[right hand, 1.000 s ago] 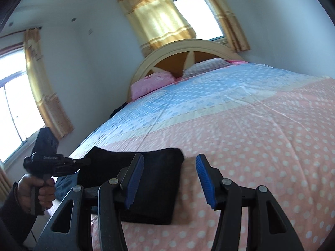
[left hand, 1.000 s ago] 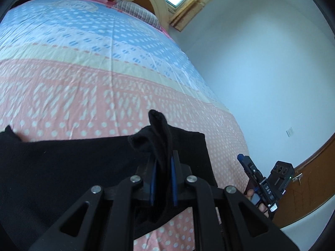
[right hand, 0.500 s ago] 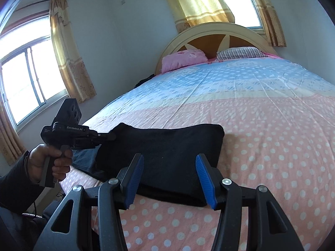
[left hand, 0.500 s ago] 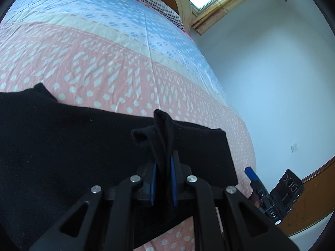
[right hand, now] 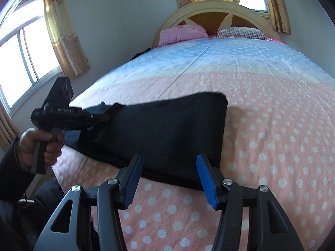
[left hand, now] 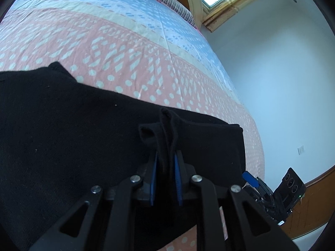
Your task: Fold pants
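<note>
The black pants (right hand: 167, 129) lay folded lengthwise, left to right, across the near bed (right hand: 272, 125), the left gripper (left hand: 165, 179) loosening on a pinched edge, the right gripper (right hand: 169, 179) apart, empty, just short.

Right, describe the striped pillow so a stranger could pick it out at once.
Start at the arched cream headboard at the far end of the bed. Two pillows lie against its foot, and the striped pillow is the right-hand one in the right wrist view. It is pale with thin dark stripes, while its neighbour, the pink pillow, is plain pink.
</note>
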Tool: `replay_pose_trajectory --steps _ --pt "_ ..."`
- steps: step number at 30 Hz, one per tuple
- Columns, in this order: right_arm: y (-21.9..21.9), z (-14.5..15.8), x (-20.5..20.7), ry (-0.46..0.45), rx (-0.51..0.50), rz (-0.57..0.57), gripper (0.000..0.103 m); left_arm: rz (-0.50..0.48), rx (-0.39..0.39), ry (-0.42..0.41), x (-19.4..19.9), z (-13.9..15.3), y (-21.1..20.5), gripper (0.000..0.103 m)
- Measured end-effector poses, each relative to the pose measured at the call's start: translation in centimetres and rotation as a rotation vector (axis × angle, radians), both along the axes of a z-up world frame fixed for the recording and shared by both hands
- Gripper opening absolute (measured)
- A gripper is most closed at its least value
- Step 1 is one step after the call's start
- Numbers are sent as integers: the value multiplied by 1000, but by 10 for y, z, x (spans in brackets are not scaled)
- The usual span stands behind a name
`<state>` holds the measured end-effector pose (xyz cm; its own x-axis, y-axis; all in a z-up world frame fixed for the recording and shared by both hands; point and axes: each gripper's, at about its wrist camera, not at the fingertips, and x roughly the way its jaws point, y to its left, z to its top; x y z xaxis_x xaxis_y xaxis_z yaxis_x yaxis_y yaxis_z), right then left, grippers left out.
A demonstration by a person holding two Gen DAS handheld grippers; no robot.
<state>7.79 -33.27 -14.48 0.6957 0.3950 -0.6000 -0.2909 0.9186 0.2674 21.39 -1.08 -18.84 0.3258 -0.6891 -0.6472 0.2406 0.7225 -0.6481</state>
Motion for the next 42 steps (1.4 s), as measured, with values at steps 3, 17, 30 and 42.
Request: replay_pose_trajectory --steps 3,17,30,42 --pt "-1 19 -1 -68 9 -25 61 1 68 -59 -7 12 -2 32" --pt "2 -6 105 102 -29 -126 61 -40 396 -274 -34 19 -32 70" --pt "72 -11 28 51 -123 60 62 -54 468 -362 -43 15 -43 77" --pt "66 13 8 -87 -35 -10 63 14 473 -442 -49 45 15 80"
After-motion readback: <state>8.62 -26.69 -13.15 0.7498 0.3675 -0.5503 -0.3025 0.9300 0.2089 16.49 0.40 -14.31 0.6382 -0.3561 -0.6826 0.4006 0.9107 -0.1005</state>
